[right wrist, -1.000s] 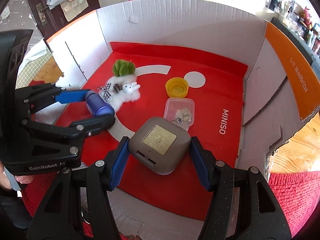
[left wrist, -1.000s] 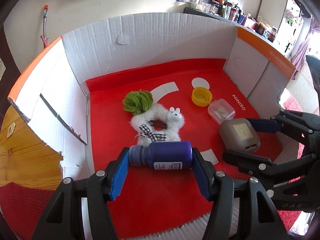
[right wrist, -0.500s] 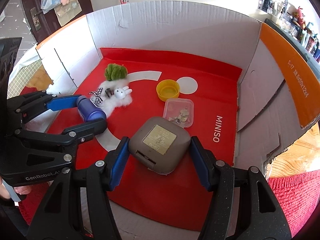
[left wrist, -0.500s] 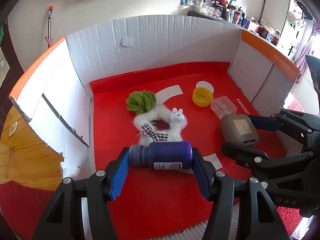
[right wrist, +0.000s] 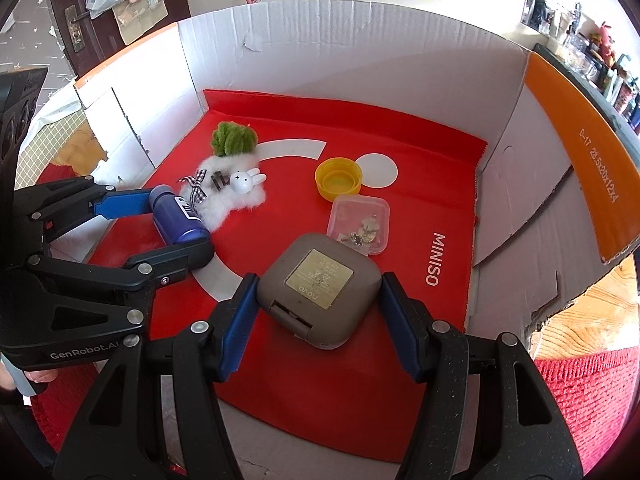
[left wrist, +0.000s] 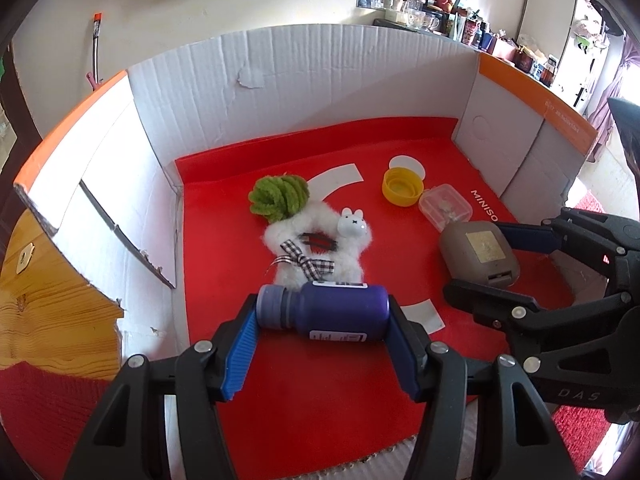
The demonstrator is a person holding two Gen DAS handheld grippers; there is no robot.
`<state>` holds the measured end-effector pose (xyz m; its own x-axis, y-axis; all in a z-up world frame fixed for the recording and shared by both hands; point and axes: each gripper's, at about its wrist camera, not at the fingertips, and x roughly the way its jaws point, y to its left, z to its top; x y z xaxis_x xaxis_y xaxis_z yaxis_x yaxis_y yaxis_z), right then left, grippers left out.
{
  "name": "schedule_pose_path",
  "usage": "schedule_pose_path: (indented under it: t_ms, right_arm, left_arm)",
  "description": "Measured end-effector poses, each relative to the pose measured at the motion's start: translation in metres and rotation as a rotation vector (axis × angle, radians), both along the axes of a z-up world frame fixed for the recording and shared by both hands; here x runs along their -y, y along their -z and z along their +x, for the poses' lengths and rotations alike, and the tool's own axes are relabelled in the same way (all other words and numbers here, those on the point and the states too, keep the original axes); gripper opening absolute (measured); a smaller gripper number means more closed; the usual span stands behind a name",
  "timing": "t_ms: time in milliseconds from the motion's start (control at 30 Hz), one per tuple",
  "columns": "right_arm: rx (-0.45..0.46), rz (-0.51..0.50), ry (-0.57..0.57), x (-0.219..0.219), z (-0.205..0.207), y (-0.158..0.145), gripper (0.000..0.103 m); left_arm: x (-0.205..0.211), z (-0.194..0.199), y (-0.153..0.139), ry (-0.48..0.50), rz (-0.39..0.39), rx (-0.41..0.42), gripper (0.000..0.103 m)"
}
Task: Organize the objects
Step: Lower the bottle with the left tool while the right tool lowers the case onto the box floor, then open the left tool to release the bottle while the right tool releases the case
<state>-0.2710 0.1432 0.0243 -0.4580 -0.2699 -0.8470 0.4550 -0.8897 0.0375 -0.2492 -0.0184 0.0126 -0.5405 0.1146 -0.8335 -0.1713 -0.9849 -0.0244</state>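
Left wrist view: my left tongs [left wrist: 322, 332] are clamped on the bottle [left wrist: 324, 312], pads on its cap end and base. Bottle lies sideways, over the red liner [left wrist: 320, 392] near the front of the box [left wrist: 320, 76]. Just behind it, a white fluffy clip [left wrist: 316, 240] with checked bow and small rabbit head; a green pompom [left wrist: 278, 196] touches its far end. Further right: yellow cap [left wrist: 402, 191], mouth up, and a clear case [left wrist: 444, 206] just beside it. My right tongs [left wrist: 486, 264] come in from the right, gripping the grey case [left wrist: 478, 250], which sits just in front of the clear case.

Right wrist view: right tongs [right wrist: 318, 300] closed on the grey case [right wrist: 320, 286], blue pads against its left and right sides, gold label up. It's in the front middle of the box [right wrist: 360, 48], over the liner [right wrist: 420, 184]. Clear case [right wrist: 360, 224] is right behind it, whether they touch I can't tell; yellow cap [right wrist: 339, 180] behind that. Left tongs [right wrist: 168, 228] at left, holding the bottle [right wrist: 178, 220], which touches the fluffy clip [right wrist: 232, 192]. Pompom [right wrist: 234, 139] at the clip's far end. Part of a hand [right wrist: 36, 376] shows at the lower left edge, behind the left tongs.
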Motion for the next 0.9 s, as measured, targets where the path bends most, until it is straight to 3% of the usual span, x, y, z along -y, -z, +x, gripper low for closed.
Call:
schedule_pose_path:
  t_ms: [667, 900]
  right_arm:
    - [-0.018, -0.023, -0.011, -0.003, 0.009, -0.008, 0.06]
    - [-0.045, -0.041, -0.01, -0.005, 0.018, -0.017, 0.068]
  left_arm:
    - [-0.003, 0.008, 0.0, 0.006, 0.006, -0.003, 0.062]
    - [-0.003, 0.016, -0.006, 0.01, 0.011, -0.02, 0.066]
